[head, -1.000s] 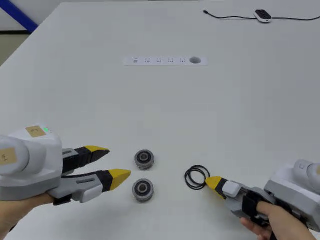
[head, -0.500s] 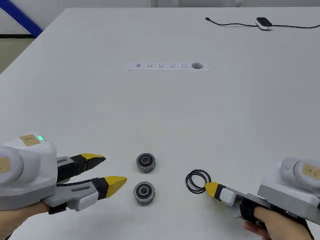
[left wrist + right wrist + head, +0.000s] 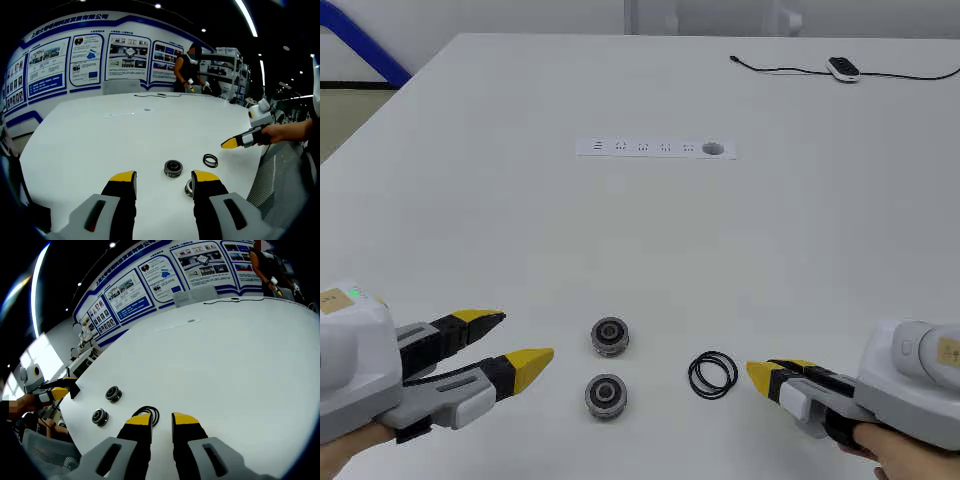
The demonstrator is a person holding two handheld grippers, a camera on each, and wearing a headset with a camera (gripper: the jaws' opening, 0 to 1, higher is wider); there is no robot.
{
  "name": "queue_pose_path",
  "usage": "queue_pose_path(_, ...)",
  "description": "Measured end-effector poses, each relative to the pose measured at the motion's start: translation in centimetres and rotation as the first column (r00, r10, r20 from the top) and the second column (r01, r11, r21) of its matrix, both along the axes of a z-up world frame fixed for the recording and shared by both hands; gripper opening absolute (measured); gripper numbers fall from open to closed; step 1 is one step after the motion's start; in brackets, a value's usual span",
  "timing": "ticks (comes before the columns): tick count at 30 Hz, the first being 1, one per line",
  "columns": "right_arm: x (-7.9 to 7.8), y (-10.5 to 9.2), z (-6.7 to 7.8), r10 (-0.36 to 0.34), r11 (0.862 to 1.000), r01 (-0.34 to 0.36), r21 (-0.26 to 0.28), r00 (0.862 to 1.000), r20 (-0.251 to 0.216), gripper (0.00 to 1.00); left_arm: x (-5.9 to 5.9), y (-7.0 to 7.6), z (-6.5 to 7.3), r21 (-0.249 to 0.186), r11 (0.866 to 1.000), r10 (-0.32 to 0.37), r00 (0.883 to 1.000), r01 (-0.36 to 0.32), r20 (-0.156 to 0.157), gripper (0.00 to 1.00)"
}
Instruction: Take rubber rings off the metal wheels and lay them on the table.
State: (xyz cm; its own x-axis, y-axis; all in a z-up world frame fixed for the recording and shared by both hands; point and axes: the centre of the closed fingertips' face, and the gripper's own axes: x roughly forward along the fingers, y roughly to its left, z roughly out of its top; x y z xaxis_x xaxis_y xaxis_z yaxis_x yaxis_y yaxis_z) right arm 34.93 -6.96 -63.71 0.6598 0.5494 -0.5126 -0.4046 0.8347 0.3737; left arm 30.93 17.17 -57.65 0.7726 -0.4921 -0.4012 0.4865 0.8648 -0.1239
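Two metal wheels (image 3: 610, 336) (image 3: 606, 394) lie flat near the table's front edge, one behind the other. Black rubber rings (image 3: 713, 374) lie in a small overlapping pile to their right. My left gripper (image 3: 510, 342) is open, its tips a short way left of the wheels and empty. In the left gripper view the jaws (image 3: 164, 176) frame the far wheel (image 3: 173, 168), and the right jaw partly covers the near wheel (image 3: 189, 187). My right gripper (image 3: 770, 374) sits just right of the rings, narrowly open and holding nothing. In its own view the rings (image 3: 149, 412) lie just past the tips (image 3: 161, 420).
A white power strip (image 3: 655, 148) is set into the table's middle. A small device with a black cable (image 3: 843, 68) lies at the far right. The table's left edge (image 3: 380, 110) runs diagonally. A person (image 3: 190, 70) stands beyond the table's far end.
The right gripper has drawn back from the rings to the right and its jaws now stand slightly apart. The left gripper has pulled back left from the wheels. The head camera has tilted up.
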Motion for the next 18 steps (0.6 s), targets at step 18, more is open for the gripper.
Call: queue_pose_path(18,-0.5,-4.4,5.1,0.094,0.994,-0.079,-0.069,0.967,0.238,0.25,-2.5,2.7,0.4,-0.041,0.987,0.156,0.986,-0.153,0.054,0.55)
